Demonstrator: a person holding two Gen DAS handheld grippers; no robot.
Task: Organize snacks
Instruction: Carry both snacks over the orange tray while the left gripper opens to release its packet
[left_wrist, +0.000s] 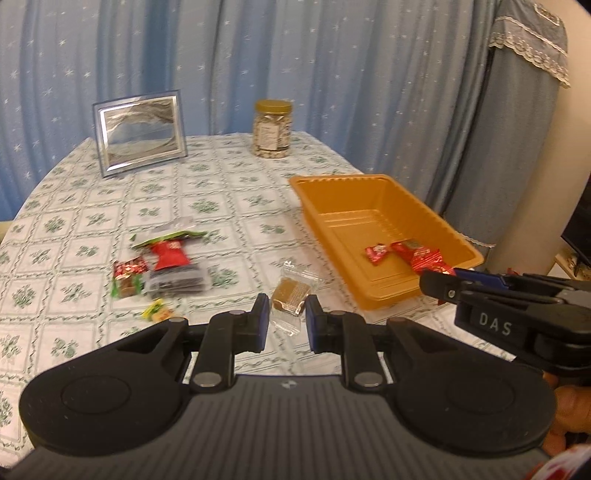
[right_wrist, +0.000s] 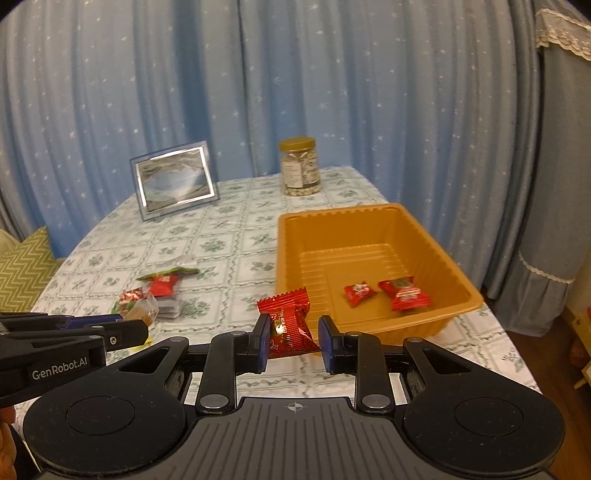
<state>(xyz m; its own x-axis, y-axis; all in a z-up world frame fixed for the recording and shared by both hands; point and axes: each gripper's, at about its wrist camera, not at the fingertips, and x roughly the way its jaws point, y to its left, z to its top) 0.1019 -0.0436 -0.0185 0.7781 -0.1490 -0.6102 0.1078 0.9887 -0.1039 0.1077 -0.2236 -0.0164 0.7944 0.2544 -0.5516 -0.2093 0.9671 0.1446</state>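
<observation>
Left gripper (left_wrist: 286, 321): a clear packet (left_wrist: 291, 299) with a brown snack inside is clamped between the pads and held off the table. Right gripper (right_wrist: 292, 341): jaws closed on one red packet (right_wrist: 288, 323), held near the tray's front left corner, outside it.

Tray (right_wrist: 373, 218): one, orange, on the table's right side. Two red packets are seen inside it, one small (right_wrist: 359, 292) and one larger (right_wrist: 404, 293), lying near each other against the near right wall.

Left pile on the tablecloth (left_wrist: 207, 192), well apart from the tray: one red packet with a green top (left_wrist: 170, 251), one red-and-green foil packet (left_wrist: 128, 267), one dark packet in clear wrap (left_wrist: 177, 282), one brown piece (left_wrist: 125, 288) at the pile's left edge. The pile is blurred, so the exact count cannot be told. Two small yellow-green sweets (left_wrist: 157, 312) are seen nearer the left gripper.

At the far edge: one jar (right_wrist: 299, 166) with a gold lid, one silver frame (right_wrist: 173, 181) left of it, both upright. Blue starred curtain (right_wrist: 332, 92) behind. One zigzag-patterned cushion (right_wrist: 22, 273) is seen at the far left in the right wrist view.
</observation>
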